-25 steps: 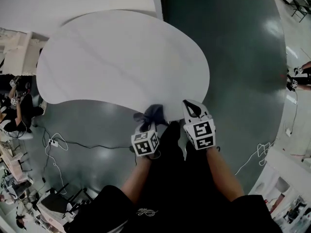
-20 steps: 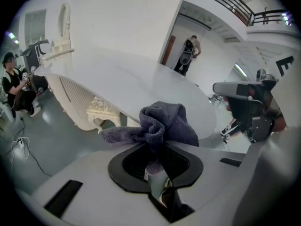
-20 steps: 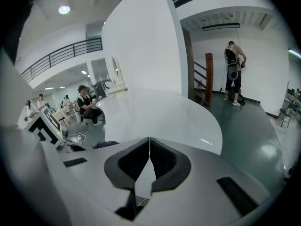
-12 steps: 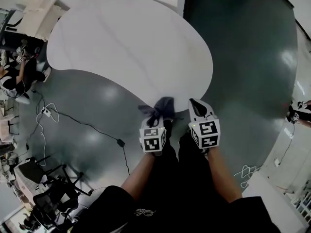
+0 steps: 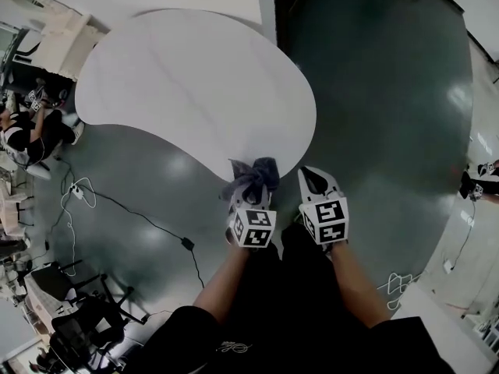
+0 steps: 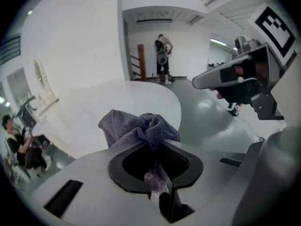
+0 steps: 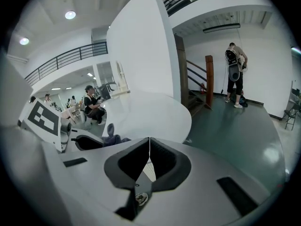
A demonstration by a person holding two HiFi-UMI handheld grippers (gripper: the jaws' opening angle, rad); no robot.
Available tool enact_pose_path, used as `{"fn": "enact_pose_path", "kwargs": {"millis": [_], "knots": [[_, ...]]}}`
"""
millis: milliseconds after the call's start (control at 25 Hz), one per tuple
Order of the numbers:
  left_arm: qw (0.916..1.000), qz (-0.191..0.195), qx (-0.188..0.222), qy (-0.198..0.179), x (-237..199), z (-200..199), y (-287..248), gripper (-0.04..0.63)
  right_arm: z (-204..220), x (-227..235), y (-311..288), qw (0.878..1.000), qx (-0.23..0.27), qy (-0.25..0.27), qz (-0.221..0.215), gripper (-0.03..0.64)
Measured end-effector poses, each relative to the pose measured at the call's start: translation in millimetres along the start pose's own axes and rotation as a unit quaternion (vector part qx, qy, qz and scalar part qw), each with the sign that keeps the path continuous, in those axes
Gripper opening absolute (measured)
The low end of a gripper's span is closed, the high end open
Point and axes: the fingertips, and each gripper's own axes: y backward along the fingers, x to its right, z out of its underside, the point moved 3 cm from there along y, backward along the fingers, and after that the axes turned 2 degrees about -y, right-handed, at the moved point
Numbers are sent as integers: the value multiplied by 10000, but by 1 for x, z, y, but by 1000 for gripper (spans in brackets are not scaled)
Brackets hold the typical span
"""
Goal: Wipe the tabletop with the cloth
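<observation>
The cloth, a bunched grey-purple towel, is clamped between the jaws of the left gripper. In the left gripper view the jaws are seen nearly closed on a pinched fold, with most of the fabric bulging out ahead of the pads. The cloth is held at the near edge of the white table, towards its right end. Whether it is pressed onto the surface or held just above it cannot be told from the head view. In the left gripper view most of the tabletop is seen lying ahead of the bundle.

The right gripper is held just beside the left one, off the table's near edge. Its jaws are brought fully together with nothing between them.

The step in hand is judged to be the bringing of the cloth to the table, or the very start of a stroke. For the next move, the bundle needs to be lowered flat onto the top and pushed away from the near edge towards the far and left edges. The grip should be kept tight throughout.
</observation>
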Motion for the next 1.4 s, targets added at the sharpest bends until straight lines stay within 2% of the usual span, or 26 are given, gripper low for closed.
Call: {"fn": "enact_pose_path", "kwargs": {"millis": [80,200,320,480,560,720,800,920,1080,1160,1280,1400], "knots": [[9966,136,-48,-815,13,-18,-11,64,-4,6,0,10000,64,-52,5,11],[9779,215,-220,-2067,31,-36,-25,63,-5,15,4,9998,115,-157,39,11],[9499,80,-378,-3101,35,-50,-33,63,-6,24,7,9995,194,-236,63,11],[9059,14,-433,-4213,45,-59,-42,63,1,35,11,9989,248,-390,119,11],[8896,-21,-462,-4544,48,-63,-44,63,4,40,14,9986,259,-436,130,11],[8666,-68,-513,-4963,58,-72,-52,63,8,53,23,9976,360,-569,165,11],[8517,-54,-559,-5211,58,-77,-57,63,5,56,22,9967,384,-678,210,10],[8188,-67,-624,-5707,56,-87,-64,63,1,62,18,9956,403,-795,297,11],[7553,-52,-540,-6531,60,-101,-73,63,-3,68,18,9930,465,-996,434,11],[7311,-19,-472,-6807,57,-111,-82,63,-8,73,13,9917,513,-1051,535,11],[7043,70,-367,-7089,54,-125,-94,63,-13,80,7,9884,554,-1209,735,11],[6876,180,-223,-7255,50,-137,-103,63,-19,85,1,9835,622,-1377,991,11]]}}
